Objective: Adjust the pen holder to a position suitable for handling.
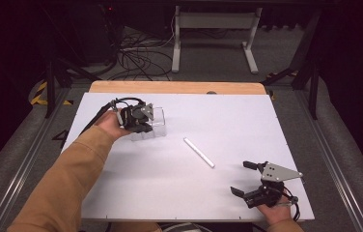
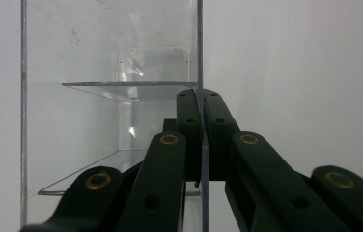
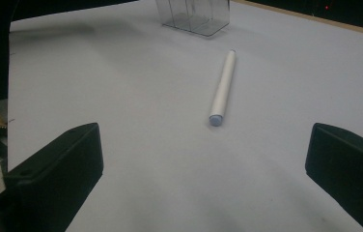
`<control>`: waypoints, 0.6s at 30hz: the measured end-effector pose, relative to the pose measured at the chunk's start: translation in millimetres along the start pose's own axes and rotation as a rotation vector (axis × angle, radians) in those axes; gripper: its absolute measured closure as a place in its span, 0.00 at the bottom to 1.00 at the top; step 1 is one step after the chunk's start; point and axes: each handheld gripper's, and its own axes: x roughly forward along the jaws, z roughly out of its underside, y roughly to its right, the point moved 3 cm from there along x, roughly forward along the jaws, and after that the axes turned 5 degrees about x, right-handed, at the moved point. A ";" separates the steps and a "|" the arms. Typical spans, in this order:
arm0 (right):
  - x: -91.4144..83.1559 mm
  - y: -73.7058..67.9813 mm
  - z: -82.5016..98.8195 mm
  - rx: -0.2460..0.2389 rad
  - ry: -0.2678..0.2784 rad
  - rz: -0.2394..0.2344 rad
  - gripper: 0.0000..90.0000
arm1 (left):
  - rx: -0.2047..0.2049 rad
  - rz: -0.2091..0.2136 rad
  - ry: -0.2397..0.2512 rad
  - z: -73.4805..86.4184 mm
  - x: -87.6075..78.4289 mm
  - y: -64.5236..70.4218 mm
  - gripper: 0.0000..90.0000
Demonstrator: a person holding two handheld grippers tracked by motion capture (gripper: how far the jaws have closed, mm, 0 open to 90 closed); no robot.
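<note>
There are two grippers, one clear box, one white pen and one white mat on one table.

Start on the left. In the high view the left gripper (image 1: 143, 118) sits at about 10 o'clock on the mat (image 1: 228, 121). A hand in a tan sleeve (image 1: 68, 179) holds it. Its jaws are pinched tight on a wall of the box (image 1: 153, 123). The left gripper view shows this up close: the two black jaws meet with the thin clear wall (image 2: 200, 58) squeezed flat between them. One jaw is inside the box and one is outside.

The box is see-through plastic, so the mat shows through it. It has straight thin walls and flat clear shelves (image 2: 131, 89) inside that split it into parts. It is empty. It stands on the mat, touching the left gripper.

Next, near the middle of the mat, lies the pen (image 1: 199, 152). It is a thin white stick. It lies flat and slanted, one end toward 10 o'clock and the other toward 4 o'clock. Nothing touches it. It is well apart from the box.

On the right, at about 5 o'clock, is the right gripper (image 1: 247, 179). Its jaws are spread wide and hold nothing. In the right gripper view the pen (image 3: 222, 89) lies ahead, between the two jaws but well past them, and the box (image 3: 194, 14) stands farther off at 12 o'clock.
</note>
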 end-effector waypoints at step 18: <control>0.1 0.3 -0.3 0.000 0.004 -0.001 0.01 | 0.139 0.175 0.078 -53.9 -11.1 63.4 0.98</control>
